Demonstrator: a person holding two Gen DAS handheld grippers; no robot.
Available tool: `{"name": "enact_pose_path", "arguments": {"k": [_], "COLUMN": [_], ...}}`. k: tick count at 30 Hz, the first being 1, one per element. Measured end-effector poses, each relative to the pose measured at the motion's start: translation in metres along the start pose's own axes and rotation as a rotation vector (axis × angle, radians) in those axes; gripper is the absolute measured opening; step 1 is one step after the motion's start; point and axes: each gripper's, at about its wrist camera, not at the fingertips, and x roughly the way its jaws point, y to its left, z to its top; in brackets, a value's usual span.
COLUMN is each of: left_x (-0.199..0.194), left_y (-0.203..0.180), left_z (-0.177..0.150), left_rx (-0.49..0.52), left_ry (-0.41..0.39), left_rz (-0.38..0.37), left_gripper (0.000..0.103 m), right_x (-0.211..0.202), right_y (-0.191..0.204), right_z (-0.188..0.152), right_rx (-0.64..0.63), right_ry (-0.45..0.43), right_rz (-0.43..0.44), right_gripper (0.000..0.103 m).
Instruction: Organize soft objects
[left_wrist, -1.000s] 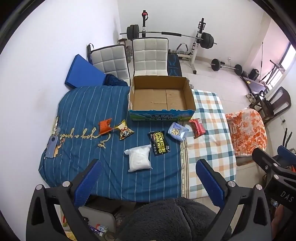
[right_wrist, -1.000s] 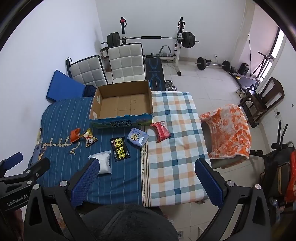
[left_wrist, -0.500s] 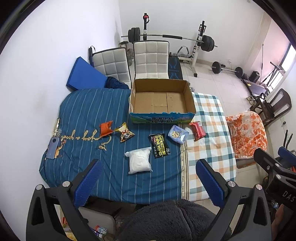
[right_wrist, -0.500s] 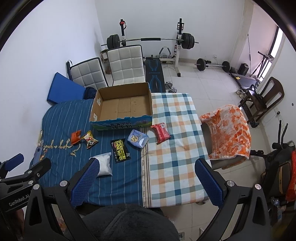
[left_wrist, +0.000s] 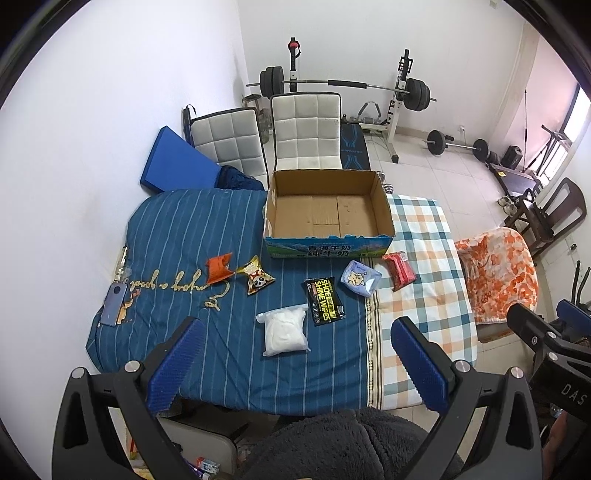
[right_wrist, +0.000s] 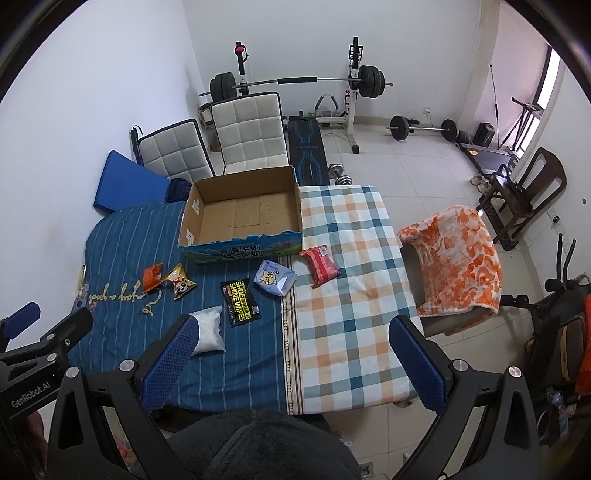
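Soft packets are lying scattered on the bed in front of the empty cardboard box (left_wrist: 328, 218), with the white pouch (left_wrist: 285, 331) sitting nearest (long axis running away from the camera). Both grippers are hovering well above, jaws spread wide and holding nothing; left gripper (left_wrist: 295, 365) is looking the closer one, right gripper (right_wrist: 291, 363) being farther off

Partly hidden behind the right gripper's left finger (right_wrist: 168, 363): white pouch (right_wrist: 208, 330). Too small to read: print on pale blue pack (left_wrist: 360, 277). Cut off at frame edge: dark fleece (left_wrist: 351, 443).
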Motion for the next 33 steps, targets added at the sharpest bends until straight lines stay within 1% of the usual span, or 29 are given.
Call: {"name": "enact_pose_path", "arguments": {"k": [8, 16, 27, 33], "left_x": [-0.0042, -0.0054, -0.0077, -0.0069], "left_y": [-0.006, -0.0099, -0.0085, -0.0025], "left_z": [-0.0009, -0.0002, 0.0015, -0.0014], "left_rx": [0.009, -0.003, -0.016, -0.035], "left_ry": [-0.01, -0.013, -0.021, -0.028], "left_rz": [0.0, -0.004, -0.007, -0.016], "left_gripper": [0.103, 0.103, 0.103, 0.103], "right_x": [-0.0006, -0.0012, -0.0067, -0.0074], "right_y": [-0.0044, -0.0038, 0.0033, 0.0052], "right_z": [-0.0002, -0.0017, -0.0031, -0.0017], "right_rx": [0.005, -0.004, -0.039, -0.041], "right_ry": [-0.013, -0.031, -0.072, -0.079], "right_rz": [-0.003, -0.009, -0.03, -0.039], "right_gripper": [0.103, 0.103, 0.103, 0.103]}}
